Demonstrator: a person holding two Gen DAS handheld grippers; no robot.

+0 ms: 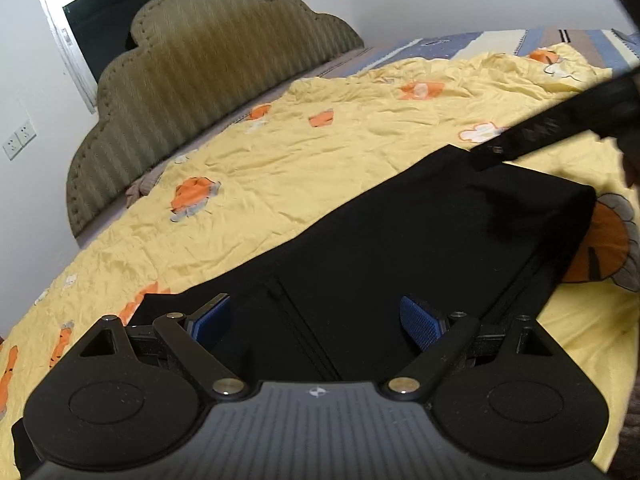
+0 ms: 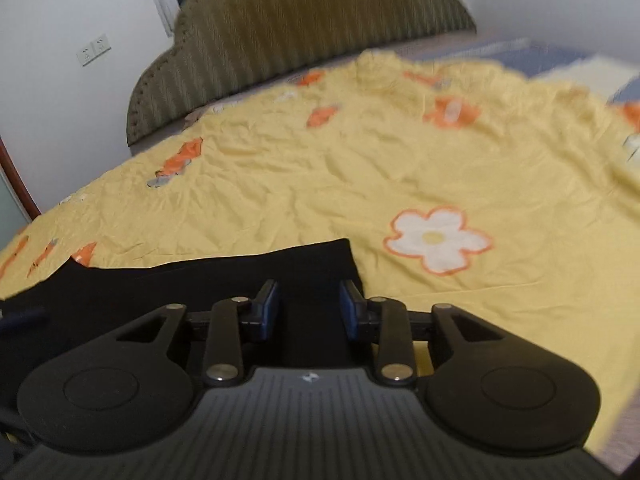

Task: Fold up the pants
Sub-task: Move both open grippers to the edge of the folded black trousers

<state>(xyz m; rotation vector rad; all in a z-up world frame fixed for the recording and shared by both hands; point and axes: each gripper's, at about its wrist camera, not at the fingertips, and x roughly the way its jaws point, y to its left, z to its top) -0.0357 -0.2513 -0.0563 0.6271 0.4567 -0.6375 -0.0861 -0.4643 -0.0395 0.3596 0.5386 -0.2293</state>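
On the bed, atop a crumpled yellow sheet [image 1: 328, 152] printed with orange and white flowers, black pants [image 1: 400, 248] lie folded into a flat, roughly rectangular stack — one corner lifted slightly at the far right edge. Left gripper [image 1: 316, 320] hovers low over the near part of the pants, jaws spread wide, blue pads well apart, nothing between them. Right gripper [image 2: 308, 308] sits over the pants' [image 2: 224, 280] far corner; jaws part-way open, a narrow gap, black cloth showing beneath and between the pads (whether the pads actually press the fabric cannot be told from this view). Olive padded headboard [image 1: 200, 80] behind the sheet; a striped blanket [image 1: 560, 40] at the far side. Right-wrist view blurred.
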